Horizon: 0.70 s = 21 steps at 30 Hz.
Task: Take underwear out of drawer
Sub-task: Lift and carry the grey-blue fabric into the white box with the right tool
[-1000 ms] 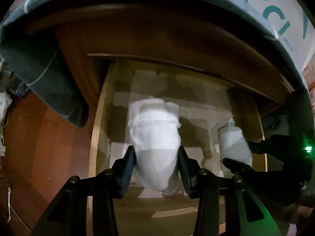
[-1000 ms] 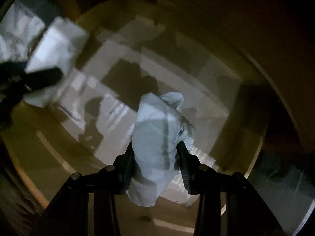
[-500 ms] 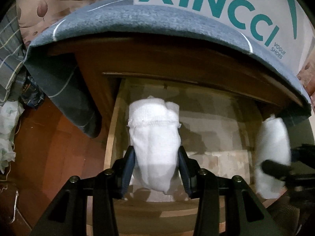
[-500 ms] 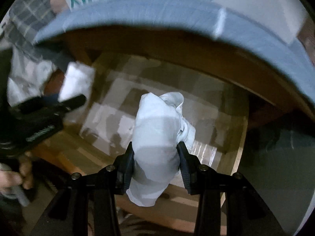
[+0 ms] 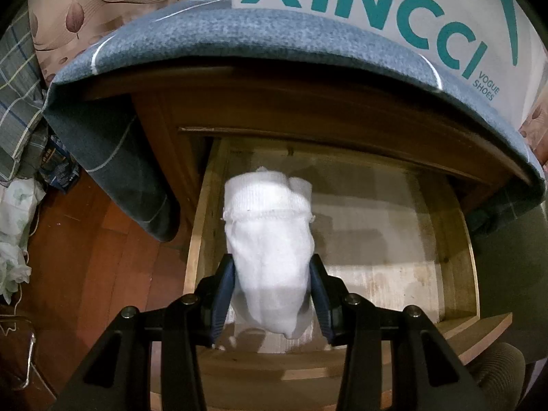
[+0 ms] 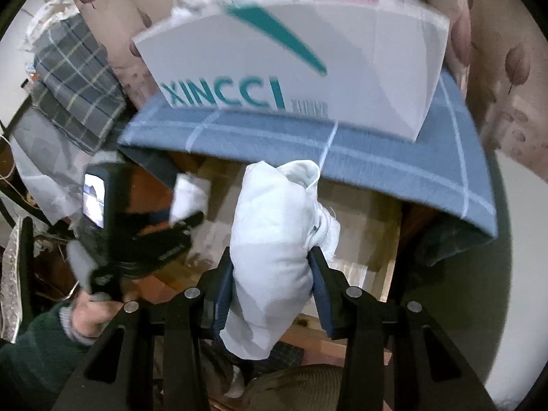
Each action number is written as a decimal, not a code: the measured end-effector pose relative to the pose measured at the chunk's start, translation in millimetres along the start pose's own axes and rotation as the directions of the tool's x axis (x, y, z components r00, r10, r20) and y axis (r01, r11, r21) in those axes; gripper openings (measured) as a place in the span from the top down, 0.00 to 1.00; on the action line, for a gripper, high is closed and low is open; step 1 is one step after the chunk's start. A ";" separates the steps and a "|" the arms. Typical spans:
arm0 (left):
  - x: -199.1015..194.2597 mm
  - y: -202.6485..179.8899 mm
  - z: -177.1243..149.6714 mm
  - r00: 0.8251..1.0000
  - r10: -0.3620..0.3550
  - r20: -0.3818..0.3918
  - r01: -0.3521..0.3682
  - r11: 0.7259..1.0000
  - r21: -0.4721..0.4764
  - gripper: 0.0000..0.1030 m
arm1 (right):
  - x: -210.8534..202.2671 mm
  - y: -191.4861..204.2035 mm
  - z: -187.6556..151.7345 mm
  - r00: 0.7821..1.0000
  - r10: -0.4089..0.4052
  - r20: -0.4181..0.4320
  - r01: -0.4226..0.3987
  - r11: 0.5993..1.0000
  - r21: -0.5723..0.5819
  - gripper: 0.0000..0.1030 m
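My left gripper (image 5: 272,284) is shut on a rolled white piece of underwear (image 5: 269,239) and holds it above the open wooden drawer (image 5: 394,267). In the right wrist view my right gripper (image 6: 272,284) is shut on a second rolled white bundle (image 6: 274,239), lifted up to the level of the cabinet top. That view also shows the left gripper (image 6: 185,221) at the left with its white roll (image 6: 188,197), held by a hand in a green sleeve (image 6: 37,349). The drawer's paper-lined bottom shows no other clothing.
A blue-grey checked cloth (image 5: 239,34) covers the cabinet top and hangs over its left side. A white XINCCI shoe box (image 6: 308,68) stands on it. Plaid fabric (image 6: 75,82) and bags lie to the left on the red-brown floor (image 5: 85,257).
My right gripper rose out of the drawer with its bundle, and the cabinet top and shoe box came into its view. It left the left wrist view. The left gripper tilted up slightly, still gripping its roll.
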<state>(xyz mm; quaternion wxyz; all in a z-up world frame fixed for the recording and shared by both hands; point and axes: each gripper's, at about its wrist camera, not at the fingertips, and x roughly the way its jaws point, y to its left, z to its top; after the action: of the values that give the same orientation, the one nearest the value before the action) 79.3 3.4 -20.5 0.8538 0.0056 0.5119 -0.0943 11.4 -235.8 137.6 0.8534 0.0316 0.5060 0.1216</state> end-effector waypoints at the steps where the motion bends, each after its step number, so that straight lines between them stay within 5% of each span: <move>1: 0.7 -0.5 0.5 1.000 -0.001 -0.001 0.001 1.000 0.000 0.58 | -8.4 1.6 3.5 1.000 0.001 0.018 -0.001 1.000 -0.002 0.63; 9: -2.9 3.4 0.3 1.000 -0.007 0.007 0.007 1.000 -0.007 0.58 | -68.5 3.4 43.7 0.989 -0.009 0.145 0.010 1.000 -0.009 0.63; 21: -3.5 5.3 0.9 1.000 -0.019 0.009 0.019 1.000 -0.018 0.58 | -103.5 -13.2 158.0 0.943 -0.159 0.293 0.165 0.986 0.003 0.63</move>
<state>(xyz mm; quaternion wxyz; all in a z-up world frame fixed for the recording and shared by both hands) 79.4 9.0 -17.4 0.8551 -0.0073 0.5090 -0.0977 104.0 -262.4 300.7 0.9260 -0.0017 0.3740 0.0503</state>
